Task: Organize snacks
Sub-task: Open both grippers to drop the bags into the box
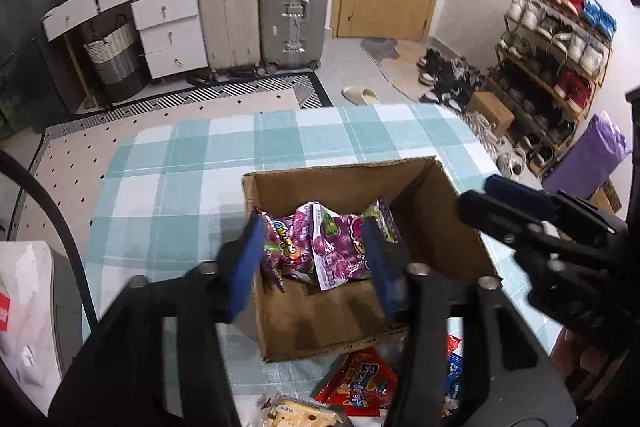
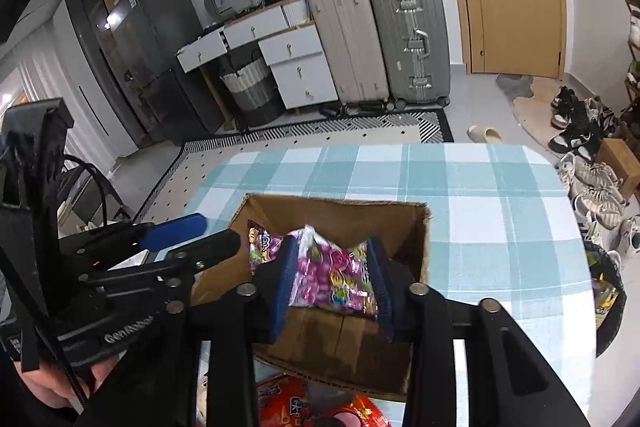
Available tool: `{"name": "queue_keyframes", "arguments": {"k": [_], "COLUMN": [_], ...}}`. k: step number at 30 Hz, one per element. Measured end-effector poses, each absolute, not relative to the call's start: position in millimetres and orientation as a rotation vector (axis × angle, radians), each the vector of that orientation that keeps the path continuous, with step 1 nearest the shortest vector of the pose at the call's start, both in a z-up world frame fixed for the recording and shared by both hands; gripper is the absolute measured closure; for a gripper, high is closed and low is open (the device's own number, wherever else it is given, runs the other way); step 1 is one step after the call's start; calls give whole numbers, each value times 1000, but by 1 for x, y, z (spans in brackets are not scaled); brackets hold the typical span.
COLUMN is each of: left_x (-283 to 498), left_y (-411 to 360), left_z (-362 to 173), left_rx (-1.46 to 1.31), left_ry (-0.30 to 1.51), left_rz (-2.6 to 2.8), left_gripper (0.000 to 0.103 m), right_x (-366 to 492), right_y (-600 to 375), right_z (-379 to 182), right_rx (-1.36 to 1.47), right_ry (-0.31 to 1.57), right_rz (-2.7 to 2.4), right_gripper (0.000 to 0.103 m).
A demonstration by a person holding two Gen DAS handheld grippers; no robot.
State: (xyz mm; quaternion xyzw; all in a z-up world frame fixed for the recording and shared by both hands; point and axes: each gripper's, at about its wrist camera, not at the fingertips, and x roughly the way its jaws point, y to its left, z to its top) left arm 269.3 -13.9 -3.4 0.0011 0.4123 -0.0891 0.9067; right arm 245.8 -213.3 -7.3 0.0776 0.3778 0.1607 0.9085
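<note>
An open cardboard box stands on the checked tablecloth. Purple candy bags lie inside it. My left gripper hovers over the box's near left side, jaws apart, nothing between them; it also shows in the right wrist view at the left. My right gripper is shut on a purple candy bag and holds it over the box; it shows in the left wrist view at the right. Red snack packets lie in front of the box.
A biscuit pack and a blue packet lie near the table's front edge. The tablecloth stretches beyond the box. A chair back stands at the left. Suitcases, drawers and a shoe rack line the room.
</note>
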Motion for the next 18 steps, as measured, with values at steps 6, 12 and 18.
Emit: {"name": "queue_keyframes", "arguments": {"k": [6, 12, 18], "left_x": [230, 182, 117], "left_y": [10, 24, 33], "left_z": [23, 47, 75], "left_rx": [-42, -22, -10], "left_ry": [767, 738, 642], "left_rz": [-131, -104, -77], "left_gripper": [24, 22, 20], "right_x": [207, 154, 98], "right_y": [-225, -232, -225], "right_z": [28, 66, 86], "right_rx": [150, 163, 155], "right_ry": [677, 557, 495], "right_rz": [321, 310, 350], "right_gripper": [49, 22, 13]}}
